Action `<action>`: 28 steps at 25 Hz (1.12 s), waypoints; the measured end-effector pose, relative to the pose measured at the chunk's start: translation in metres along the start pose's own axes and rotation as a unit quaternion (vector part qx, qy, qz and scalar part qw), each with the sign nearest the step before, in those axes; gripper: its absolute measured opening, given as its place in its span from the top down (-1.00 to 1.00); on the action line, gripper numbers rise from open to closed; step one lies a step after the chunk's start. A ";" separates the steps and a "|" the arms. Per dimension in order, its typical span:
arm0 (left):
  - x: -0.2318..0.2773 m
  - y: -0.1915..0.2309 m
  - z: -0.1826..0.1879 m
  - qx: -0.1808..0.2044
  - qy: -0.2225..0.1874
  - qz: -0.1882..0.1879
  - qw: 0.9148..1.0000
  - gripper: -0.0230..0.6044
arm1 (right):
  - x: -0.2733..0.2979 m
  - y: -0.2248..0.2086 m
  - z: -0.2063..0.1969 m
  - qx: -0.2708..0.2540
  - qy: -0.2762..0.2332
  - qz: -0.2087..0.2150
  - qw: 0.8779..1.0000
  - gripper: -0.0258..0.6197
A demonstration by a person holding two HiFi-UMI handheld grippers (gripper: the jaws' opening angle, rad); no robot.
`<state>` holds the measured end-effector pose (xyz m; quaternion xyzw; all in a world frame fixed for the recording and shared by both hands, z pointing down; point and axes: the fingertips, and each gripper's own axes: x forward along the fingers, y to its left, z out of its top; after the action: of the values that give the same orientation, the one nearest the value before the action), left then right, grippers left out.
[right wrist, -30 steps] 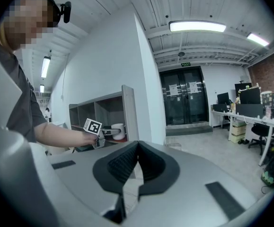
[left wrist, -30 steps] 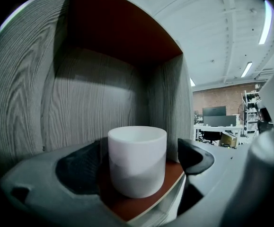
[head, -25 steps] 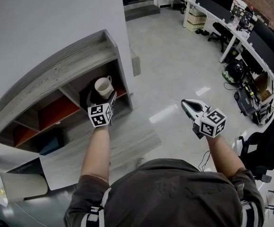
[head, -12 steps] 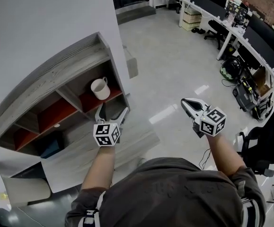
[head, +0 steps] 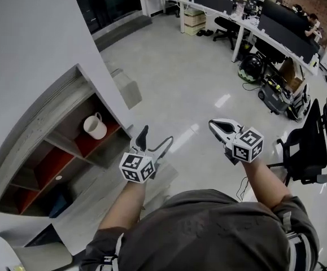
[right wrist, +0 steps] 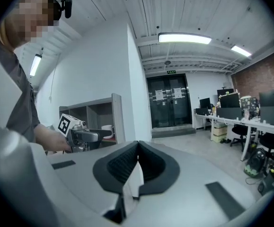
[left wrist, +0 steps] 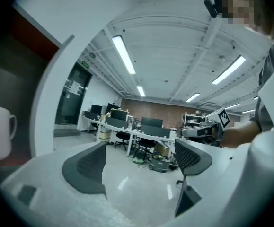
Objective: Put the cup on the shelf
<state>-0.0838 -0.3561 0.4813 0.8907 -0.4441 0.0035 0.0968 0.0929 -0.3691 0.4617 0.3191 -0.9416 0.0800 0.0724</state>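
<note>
While on shelf (head: 36, 120), cup (head: 95, 127) upright

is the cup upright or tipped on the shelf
Upright: the cup stands on its base in a compartment of the shelf, handle to one side.

- cup (head: 95, 127): white and smooth, glazed-looking, with a soft sheen;
- shelf (head: 36, 130): grey wood grain, matt; the inner boards are a flat red-orange;
- floor (head: 174, 72): pale and polished, glossy enough to mirror the ceiling lights;
- left gripper (head: 156, 138) and right gripper (head: 213, 125): smooth matt grey plastic; pads (left wrist: 87, 167) dark, finely ribbed, rubbery-looking;
- shirt (head: 208, 230): dark matt cloth.
</note>
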 end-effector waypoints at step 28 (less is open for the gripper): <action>0.094 -0.104 -0.005 -0.006 0.006 -0.120 0.993 0.91 | -0.110 -0.065 -0.020 0.026 -0.023 -0.101 0.994 0.94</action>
<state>0.0559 -0.3687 0.4773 0.9369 -0.3337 -0.0057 0.1044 0.2208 -0.3512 0.4676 0.4164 -0.9034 0.0894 0.0501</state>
